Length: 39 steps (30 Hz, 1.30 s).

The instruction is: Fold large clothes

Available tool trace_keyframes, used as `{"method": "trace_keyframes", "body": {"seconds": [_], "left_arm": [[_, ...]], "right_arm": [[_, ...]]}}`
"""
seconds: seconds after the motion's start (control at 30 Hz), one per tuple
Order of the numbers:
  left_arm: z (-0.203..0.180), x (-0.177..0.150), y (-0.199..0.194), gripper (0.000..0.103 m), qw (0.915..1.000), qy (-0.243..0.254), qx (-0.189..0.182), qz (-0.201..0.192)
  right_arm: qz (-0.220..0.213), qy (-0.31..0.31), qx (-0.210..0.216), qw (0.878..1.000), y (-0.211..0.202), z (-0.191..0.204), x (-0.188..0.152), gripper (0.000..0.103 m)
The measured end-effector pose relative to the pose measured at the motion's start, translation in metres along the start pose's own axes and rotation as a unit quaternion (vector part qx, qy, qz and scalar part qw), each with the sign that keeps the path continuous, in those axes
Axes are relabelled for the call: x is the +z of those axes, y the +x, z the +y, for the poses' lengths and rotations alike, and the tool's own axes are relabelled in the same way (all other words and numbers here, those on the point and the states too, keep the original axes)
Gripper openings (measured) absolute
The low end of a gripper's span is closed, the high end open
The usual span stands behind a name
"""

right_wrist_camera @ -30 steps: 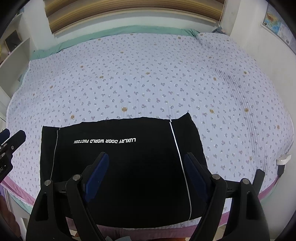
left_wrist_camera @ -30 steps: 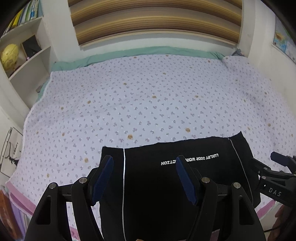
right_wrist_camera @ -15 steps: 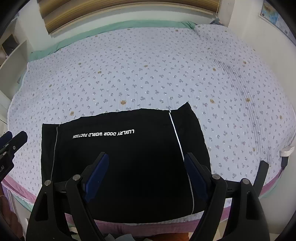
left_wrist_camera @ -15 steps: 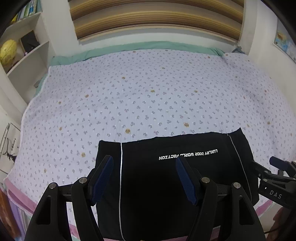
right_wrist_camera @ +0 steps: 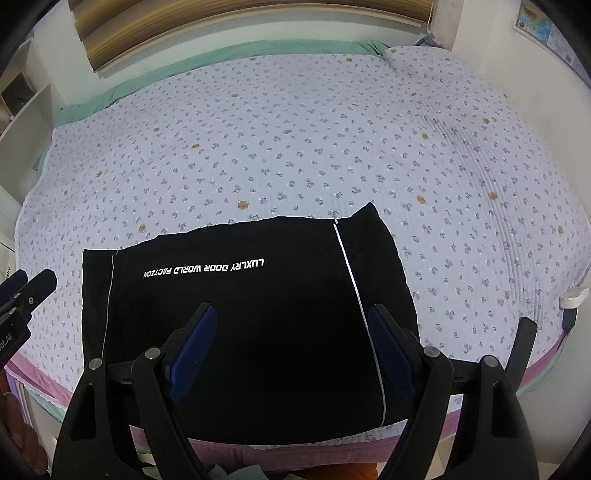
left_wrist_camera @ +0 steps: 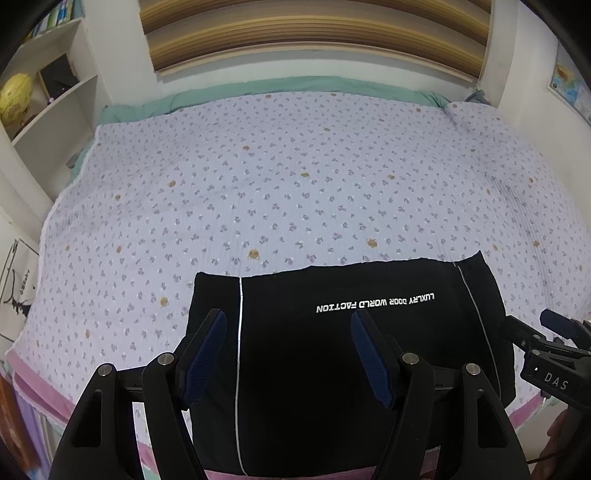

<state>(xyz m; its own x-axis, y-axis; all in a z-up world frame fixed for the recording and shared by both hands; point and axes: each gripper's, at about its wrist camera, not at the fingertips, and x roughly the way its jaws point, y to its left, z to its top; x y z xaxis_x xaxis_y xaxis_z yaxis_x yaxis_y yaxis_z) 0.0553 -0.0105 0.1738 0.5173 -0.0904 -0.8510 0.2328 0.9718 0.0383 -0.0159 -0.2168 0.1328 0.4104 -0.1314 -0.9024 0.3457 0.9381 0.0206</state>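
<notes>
- At the near edge of the bed (left_wrist_camera: 295, 192), I see the folded black garment (left_wrist_camera: 332, 369) lying flat on the flowered bedspread (right_wrist_camera: 295, 147), its near end reaching the pink border (right_wrist_camera: 480, 406) of the spread
- Its white lettering (left_wrist_camera: 375, 302) reads upside down from my side, close to the far edge of the fold
- A thin white stripe (left_wrist_camera: 239, 350) runs down the garment's left side and another (right_wrist_camera: 360, 302) down its right side
- My left gripper (left_wrist_camera: 288, 354) hovers above the left part of the garment with its blue pads (left_wrist_camera: 207, 354) spread wide and nothing between them
- My right gripper (right_wrist_camera: 291, 350) hovers above the right part, jaws likewise released and holding nothing, the right-hand stripe passing just inside its right pad (right_wrist_camera: 388, 350)
- I cannot tell whether either set of fingers touches the cloth
- In the left view the right gripper shows at the right margin, beside the garment's right edge; in the right view the left gripper shows at the left margin, just off the garment's left edge
- Beyond the bed I see a striped headboard (left_wrist_camera: 317, 33), white shelves (left_wrist_camera: 51, 110) with a yellow globe (left_wrist_camera: 14, 99) to the left, and a map (right_wrist_camera: 546, 26) on the right wall
</notes>
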Motion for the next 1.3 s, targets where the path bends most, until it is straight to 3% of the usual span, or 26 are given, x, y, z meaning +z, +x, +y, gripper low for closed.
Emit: {"method": "trace_keyframes", "body": {"seconds": [1.3], "left_arm": [[0.003,-0.008,0.004,0.071,0.9997,-0.012,0.01,0.018]], "right_arm": [[0.017,-0.01,0.0,1.0,0.005,0.001,-0.012,0.085]]}}
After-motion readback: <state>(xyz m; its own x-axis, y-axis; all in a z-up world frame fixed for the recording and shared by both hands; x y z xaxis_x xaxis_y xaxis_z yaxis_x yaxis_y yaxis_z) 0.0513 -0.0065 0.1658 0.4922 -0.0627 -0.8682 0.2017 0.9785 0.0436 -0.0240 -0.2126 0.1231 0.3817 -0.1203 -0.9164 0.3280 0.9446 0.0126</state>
